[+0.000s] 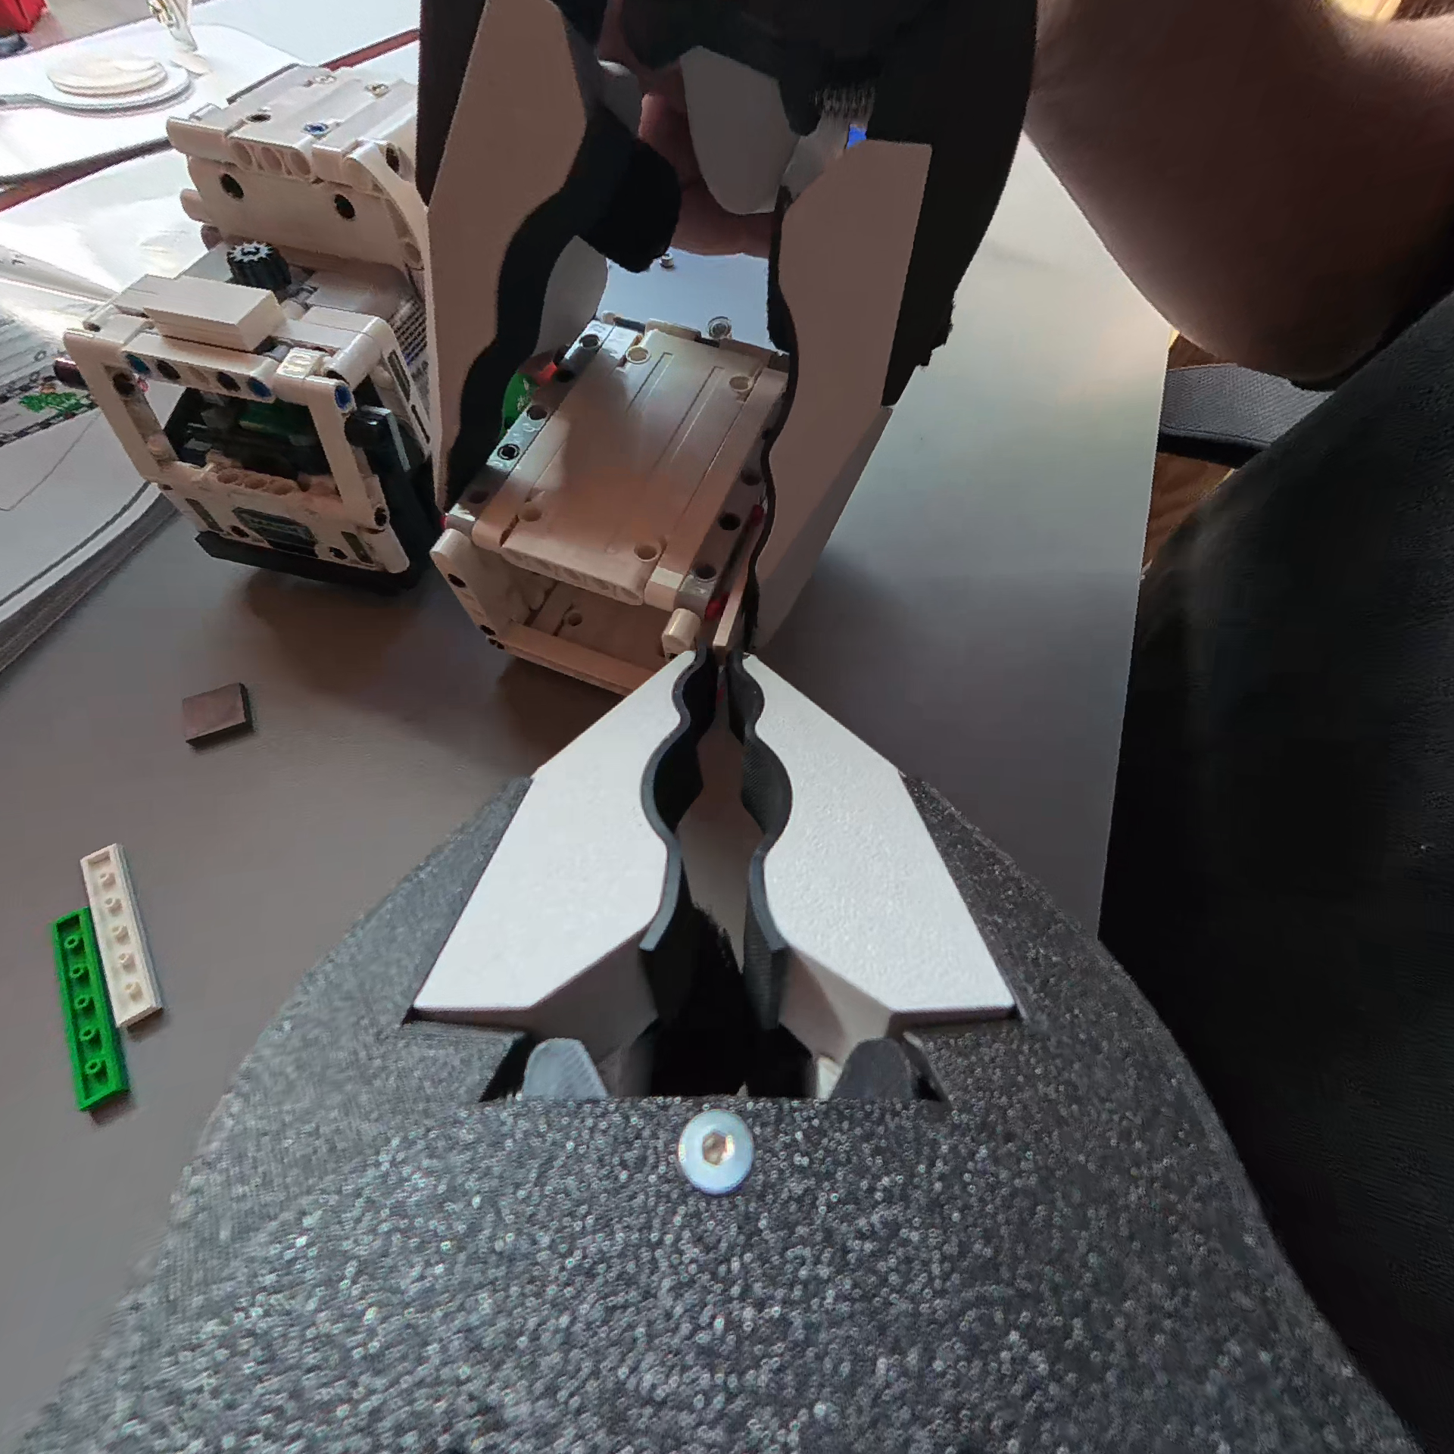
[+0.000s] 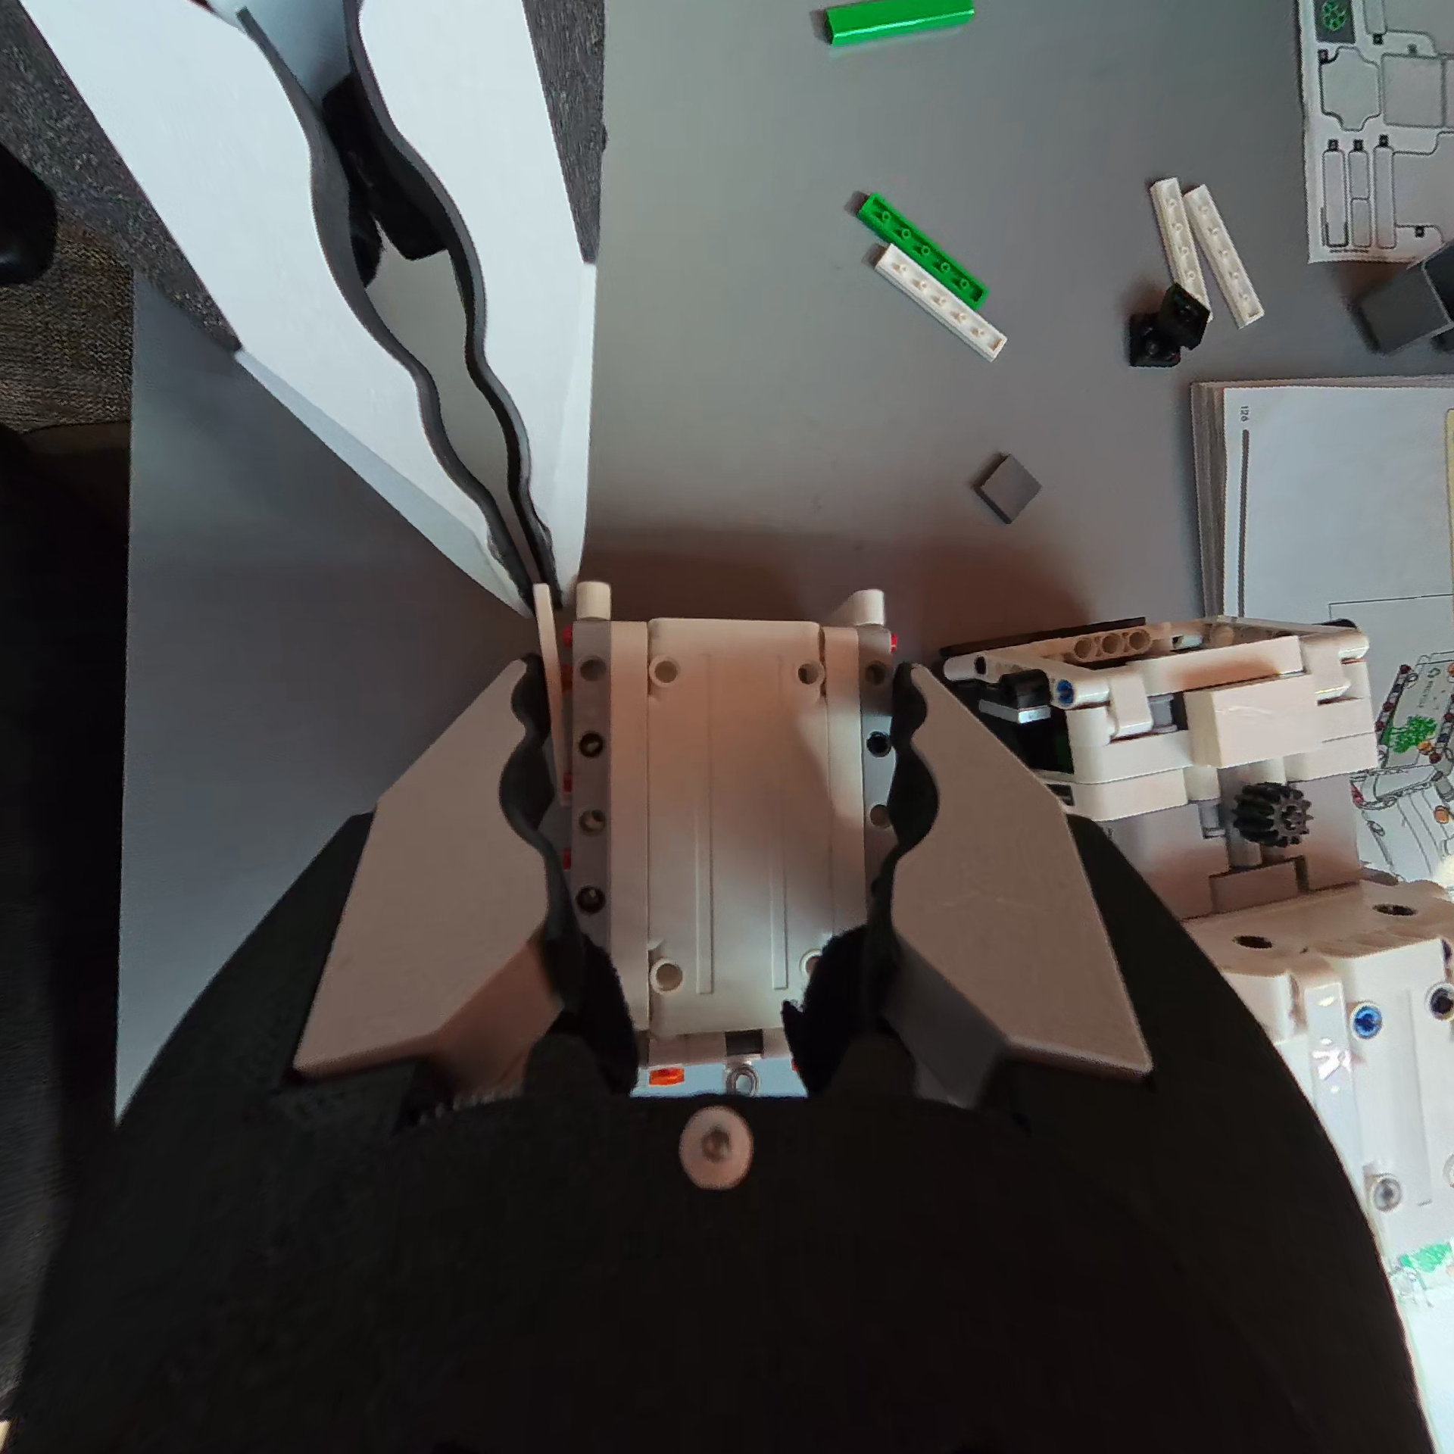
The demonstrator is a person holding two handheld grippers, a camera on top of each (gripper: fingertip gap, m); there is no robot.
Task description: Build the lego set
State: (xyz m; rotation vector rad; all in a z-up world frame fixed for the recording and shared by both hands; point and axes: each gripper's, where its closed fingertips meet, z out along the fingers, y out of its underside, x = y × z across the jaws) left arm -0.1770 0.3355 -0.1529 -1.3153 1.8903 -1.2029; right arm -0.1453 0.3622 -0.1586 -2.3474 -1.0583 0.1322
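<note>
Right gripper (image 2: pixel 712 795) straddles the white module (image 2: pixel 732 826) across its width, fingers spread and pressed to both flanks, so it is clamped on the module; module sits on the grey table (image 2: pixel 747 393), long axis running along the right fingers, away from the wrist.

Left gripper (image 1: pixel 722 669) comes in from the opposite end; fingers nearly together, pinching a thin pale plate (image 2: pixel 549 653) held on edge; the plate stands at the module's side wall, on the side with the grey holed beam (image 2: pixel 590 795) and red pin ends; touching or just beside, cannot tell which.

Key relation: plate face lies parallel to the module's side, long axis along the module's length; judged next move is a sideways press of the plate onto the pins, with the right gripper bracing against that push; left is the nearer arm for this.

Truck body (image 1: pixel 252 409) stands just beside the module; loose green plate (image 1: pixel 88 1011) and white plate (image 1: pixel 122 936) lie well apart, untouched.
</note>
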